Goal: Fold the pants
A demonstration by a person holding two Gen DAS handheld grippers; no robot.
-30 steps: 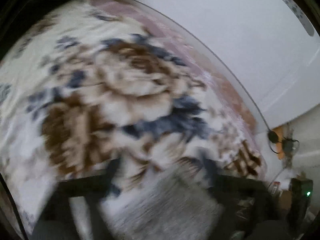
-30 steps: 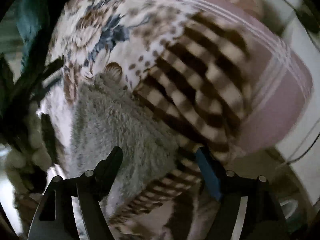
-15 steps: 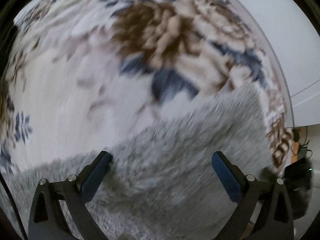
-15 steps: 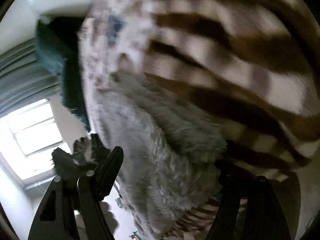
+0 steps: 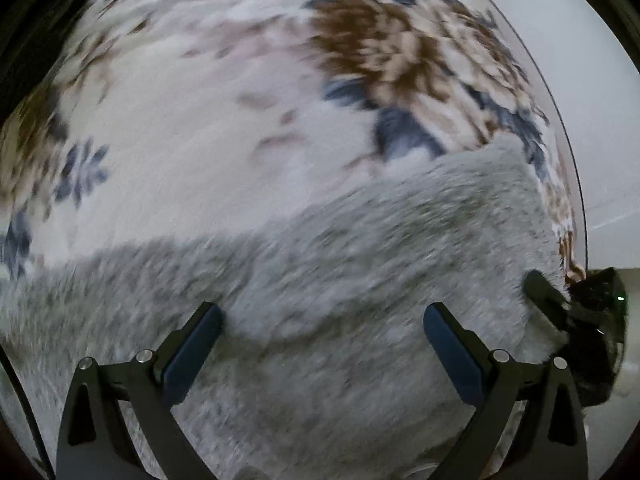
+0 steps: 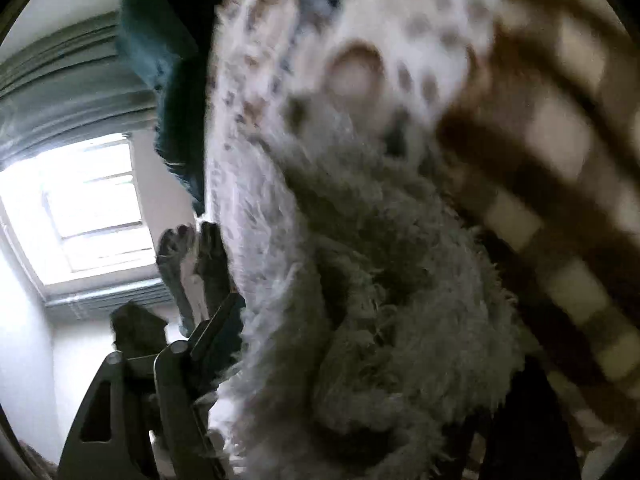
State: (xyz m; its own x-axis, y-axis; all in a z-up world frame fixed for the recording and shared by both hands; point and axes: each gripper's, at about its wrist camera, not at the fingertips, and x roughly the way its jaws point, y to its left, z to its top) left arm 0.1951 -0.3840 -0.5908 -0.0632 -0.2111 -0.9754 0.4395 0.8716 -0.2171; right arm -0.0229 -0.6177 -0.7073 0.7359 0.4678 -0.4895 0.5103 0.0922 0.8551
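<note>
My left gripper [image 5: 320,320] stands with its fingers wide apart over the grey fleece pants [image 5: 360,280], holding nothing; half a second ago it was in much the same pose, but the pants now fill more of the lower view and reach further up the floral blanket [image 5: 224,128] they lie on. The other gripper's black tip shows at the pants' right edge. In the right wrist view the right gripper [image 6: 360,360] is pushed deeper into the pants [image 6: 380,320] than before; only one finger [image 6: 216,332] shows, the other is buried in fleece, so I cannot tell whether it grips. The window [image 6: 88,208] lies beyond the pants' left edge
</note>
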